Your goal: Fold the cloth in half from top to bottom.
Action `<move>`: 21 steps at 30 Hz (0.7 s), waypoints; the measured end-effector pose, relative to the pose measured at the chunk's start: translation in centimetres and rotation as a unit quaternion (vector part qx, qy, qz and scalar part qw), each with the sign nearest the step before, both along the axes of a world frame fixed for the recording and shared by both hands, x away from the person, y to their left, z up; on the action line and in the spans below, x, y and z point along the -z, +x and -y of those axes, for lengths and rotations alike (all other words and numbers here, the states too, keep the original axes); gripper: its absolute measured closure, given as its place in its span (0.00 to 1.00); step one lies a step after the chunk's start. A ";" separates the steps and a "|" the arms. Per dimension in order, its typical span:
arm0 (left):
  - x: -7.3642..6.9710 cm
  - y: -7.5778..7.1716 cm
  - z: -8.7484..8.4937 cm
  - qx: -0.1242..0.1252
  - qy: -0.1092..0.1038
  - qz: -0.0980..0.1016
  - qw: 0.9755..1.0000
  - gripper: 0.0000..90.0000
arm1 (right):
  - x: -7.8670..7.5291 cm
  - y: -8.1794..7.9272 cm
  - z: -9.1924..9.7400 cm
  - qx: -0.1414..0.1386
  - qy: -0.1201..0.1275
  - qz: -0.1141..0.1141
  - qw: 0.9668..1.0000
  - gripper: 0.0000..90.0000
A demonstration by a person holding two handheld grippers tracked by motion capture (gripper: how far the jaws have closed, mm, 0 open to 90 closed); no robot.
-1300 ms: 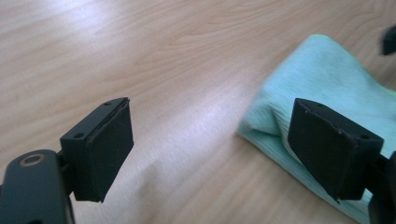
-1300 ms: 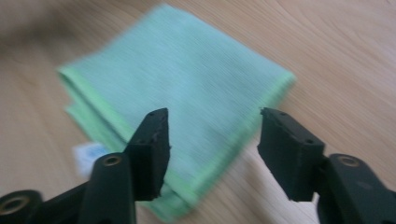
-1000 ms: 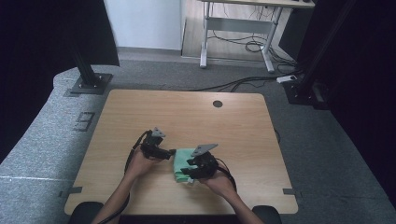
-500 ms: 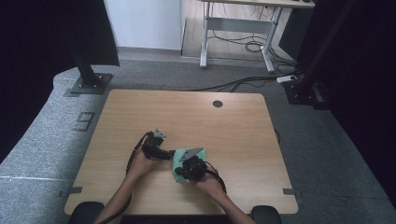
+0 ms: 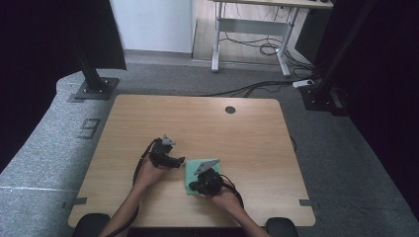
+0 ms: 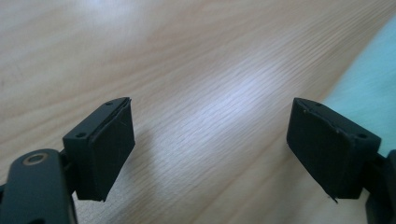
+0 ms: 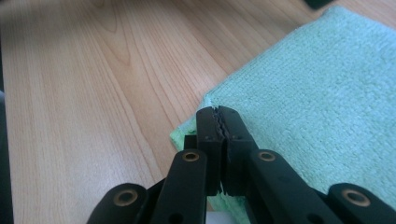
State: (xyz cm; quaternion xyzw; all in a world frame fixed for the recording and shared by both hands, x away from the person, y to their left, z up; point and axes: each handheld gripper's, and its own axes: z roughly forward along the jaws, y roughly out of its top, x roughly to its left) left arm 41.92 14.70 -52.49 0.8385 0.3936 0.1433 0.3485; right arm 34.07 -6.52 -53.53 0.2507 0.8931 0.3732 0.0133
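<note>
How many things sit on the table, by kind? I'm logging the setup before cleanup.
Green cloth: 1
Handheld grippers, left gripper and right gripper: 2
Total: 3

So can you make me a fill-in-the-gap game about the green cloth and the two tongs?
1. The folded cloth lying on the table is coloured ____.
2. The left tongs have their jaws ____, with bare wood between them.
3. The right tongs have their jaws ____, at a corner of the cloth.
4. The table top is made of ____.

Missing words: green; open; shut; wood
</note>
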 end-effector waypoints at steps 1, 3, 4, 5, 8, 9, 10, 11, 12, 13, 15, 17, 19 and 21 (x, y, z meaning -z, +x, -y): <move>-0.3 -0.2 0.1 0.004 -0.004 0.002 1.000 0.17 | 0.0 0.0 0.0 0.000 0.001 -0.001 1.000 0.97; -0.6 -0.8 0.8 0.020 -0.014 0.003 1.000 0.17 | 0.1 0.0 0.1 0.001 0.004 0.000 1.000 0.96; -0.4 -1.2 1.2 0.032 -0.008 -0.001 0.999 0.16 | 0.1 0.0 0.1 0.003 0.005 0.000 1.000 0.96; -0.1 -1.4 1.6 0.036 0.000 -0.003 0.999 0.16 | 0.1 -0.1 0.2 0.004 0.007 -0.005 1.000 0.95; 1.0 -1.7 2.2 0.040 0.034 -0.005 0.999 0.16 | -0.2 -0.1 0.5 0.002 0.016 -0.013 1.000 0.83; 1.3 -1.7 2.2 0.038 0.031 -0.007 0.999 0.16 | -0.6 -0.1 0.7 0.004 0.019 -0.009 1.000 0.80; 1.5 -1.6 2.1 0.034 0.020 -0.012 0.999 0.16 | -0.9 0.0 1.0 0.007 0.022 -0.007 1.000 0.76; 1.7 -1.5 2.0 0.031 0.011 -0.017 0.999 0.16 | -1.4 0.1 1.5 0.016 0.025 -0.002 1.000 0.73; 1.7 -1.5 1.9 0.030 0.008 -0.017 0.999 0.16 | -2.0 0.3 2.2 0.028 0.028 0.003 0.999 0.71; 1.7 -1.6 1.9 0.029 0.008 -0.016 0.999 0.16 | -2.2 0.5 2.8 0.035 0.030 0.007 0.999 0.69; 1.7 -1.7 1.9 0.029 0.009 -0.015 0.999 0.16 | -2.8 1.1 4.2 0.060 0.029 0.018 0.998 0.63; 1.7 -1.7 2.0 0.028 0.012 -0.011 0.999 0.16 | -2.7 1.6 5.6 0.089 0.009 0.033 0.995 0.57; 1.5 -1.9 2.0 0.025 0.013 -0.005 1.000 0.16 | -2.1 1.7 6.3 0.106 -0.008 0.036 0.994 0.51; 0.9 -2.4 2.1 0.024 0.010 0.009 1.000 0.16 | -1.2 1.4 6.9 0.117 -0.024 0.036 0.992 0.46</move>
